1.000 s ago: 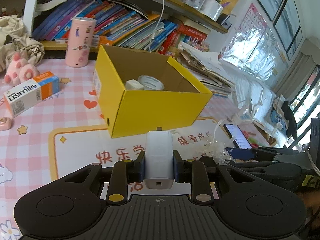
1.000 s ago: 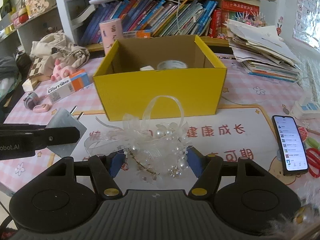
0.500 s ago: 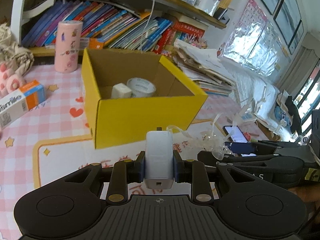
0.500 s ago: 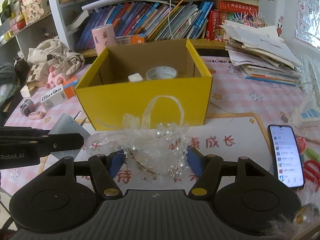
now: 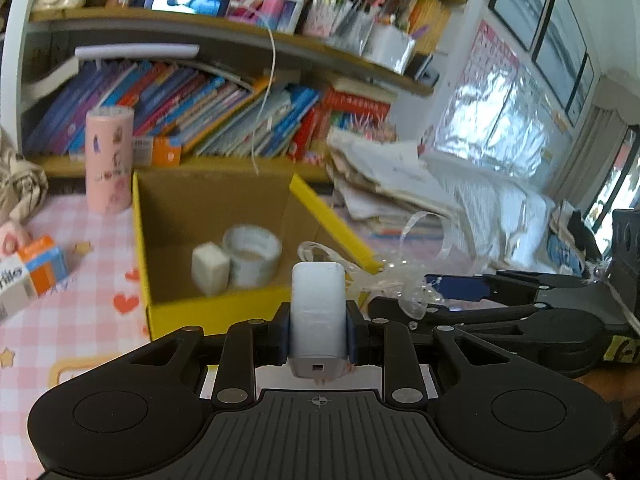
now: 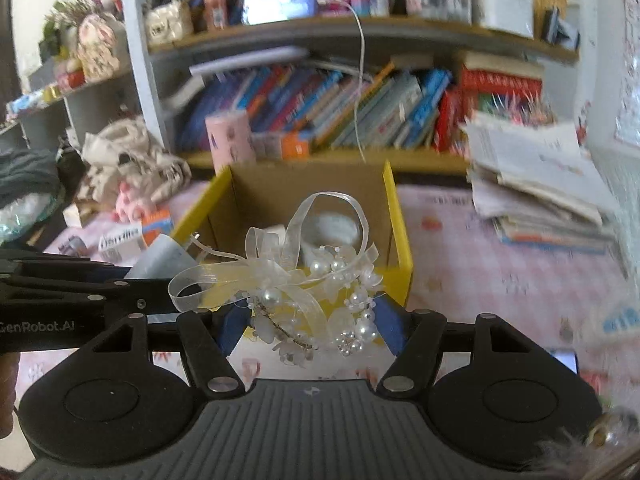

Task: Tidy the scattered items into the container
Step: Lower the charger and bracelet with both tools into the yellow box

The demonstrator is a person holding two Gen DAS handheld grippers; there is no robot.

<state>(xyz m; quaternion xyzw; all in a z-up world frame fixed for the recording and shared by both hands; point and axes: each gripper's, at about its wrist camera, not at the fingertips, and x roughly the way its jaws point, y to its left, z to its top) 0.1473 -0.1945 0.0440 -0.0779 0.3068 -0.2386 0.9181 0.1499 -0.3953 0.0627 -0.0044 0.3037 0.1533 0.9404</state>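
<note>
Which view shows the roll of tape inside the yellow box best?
The left wrist view: the tape roll sits unobstructed on the floor of the yellow box, beside a white block. In the right wrist view the pearl ribbon ornament in the right gripper hides most of it.

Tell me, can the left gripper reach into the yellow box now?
Probably yes. The left gripper, shut on a white plug, is at the near wall of the yellow box, whose top is open; only tape lies inside.

An open yellow cardboard box (image 5: 208, 316) holds a tape roll (image 5: 252, 254) and white block (image 5: 210, 266). A white charger (image 5: 318, 312) and a pearl-and-ribbon hair ornament (image 6: 312, 296) are held at its near edge.
</note>
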